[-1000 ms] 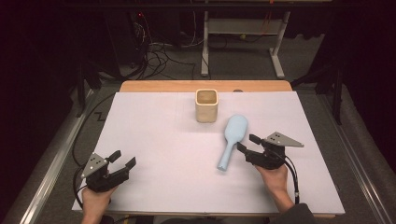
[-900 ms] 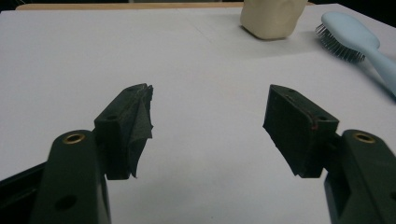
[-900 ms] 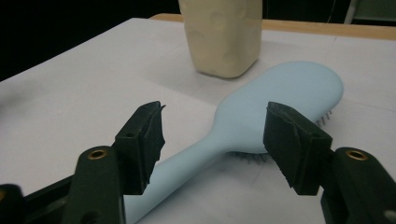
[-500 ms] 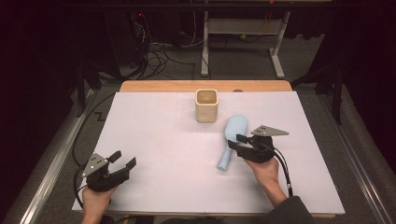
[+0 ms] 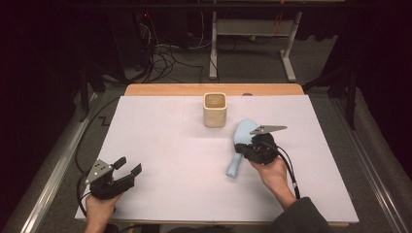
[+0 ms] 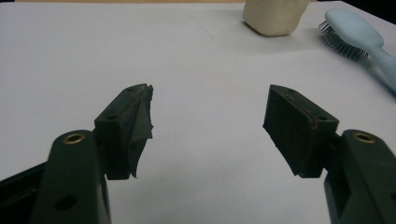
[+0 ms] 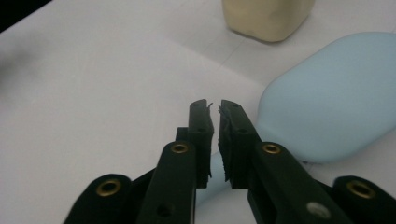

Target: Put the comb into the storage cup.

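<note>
Two claws | right gripper (image 7: 215, 109) pinching smooth blue hairbrush (image 7: 327, 93) neck | left gripper (image 6: 208, 116) wide

Beige square cup (image 5: 214, 109) upright on white tabletop (image 5: 160, 141).

Two black hand-held grippers, each with a grey plate and a trailing cable

The left gripper (image 5: 127, 169) is a chunky black body topped by a grey three-cornered plate with small holes, and a black cable loops from its rear; in the left gripper view its two arms carry brass-ringed screw holes and blocky black pads (image 6: 299, 128), one of them faced with frayed, peeling black tape. The right gripper (image 5: 241, 148) has the same black housing, a grey three-cornered plate on top and a black cable running back along the forearm; in the right gripper view its arms show brass eyelets, one silver screw head, and ragged-edged pads. The right arm wears a dark grey sleeve (image 5: 303, 218).
</note>
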Motion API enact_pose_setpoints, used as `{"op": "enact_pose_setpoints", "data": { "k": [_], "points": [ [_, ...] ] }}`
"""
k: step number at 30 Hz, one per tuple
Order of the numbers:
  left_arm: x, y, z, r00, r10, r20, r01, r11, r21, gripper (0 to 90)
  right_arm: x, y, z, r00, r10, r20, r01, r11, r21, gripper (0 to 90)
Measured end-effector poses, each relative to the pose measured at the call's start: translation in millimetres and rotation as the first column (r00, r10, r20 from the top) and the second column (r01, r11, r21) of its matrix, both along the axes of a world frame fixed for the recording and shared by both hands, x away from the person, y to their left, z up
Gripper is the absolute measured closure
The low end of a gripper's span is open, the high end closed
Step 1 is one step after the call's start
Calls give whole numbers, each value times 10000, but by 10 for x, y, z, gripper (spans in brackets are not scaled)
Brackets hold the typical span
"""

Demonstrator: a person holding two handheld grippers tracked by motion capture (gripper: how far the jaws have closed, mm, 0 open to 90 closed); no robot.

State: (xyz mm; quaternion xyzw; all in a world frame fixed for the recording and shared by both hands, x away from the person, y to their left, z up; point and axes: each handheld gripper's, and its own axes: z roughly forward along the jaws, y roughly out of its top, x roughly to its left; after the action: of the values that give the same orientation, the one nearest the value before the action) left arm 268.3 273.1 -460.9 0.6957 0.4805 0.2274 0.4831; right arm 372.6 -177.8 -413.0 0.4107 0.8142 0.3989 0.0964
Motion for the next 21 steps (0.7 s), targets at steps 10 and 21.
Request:
{"op": "enact_pose_setpoints", "data": {
  "k": [10, 21],
  "points": [
    [10, 0, -2, 10000, 62, -22, -62, 10000, 11, 326, 115, 271, 26, 9910, 606, -1194, -754, 9895, -1237, 900],
    [9, 20, 0, 9998, 197, -30, -197, 9998, -93, 324, 146, 415, -76, 9784, 693, -1946, -1047, 9784, -1781, 900]
  ]
}}
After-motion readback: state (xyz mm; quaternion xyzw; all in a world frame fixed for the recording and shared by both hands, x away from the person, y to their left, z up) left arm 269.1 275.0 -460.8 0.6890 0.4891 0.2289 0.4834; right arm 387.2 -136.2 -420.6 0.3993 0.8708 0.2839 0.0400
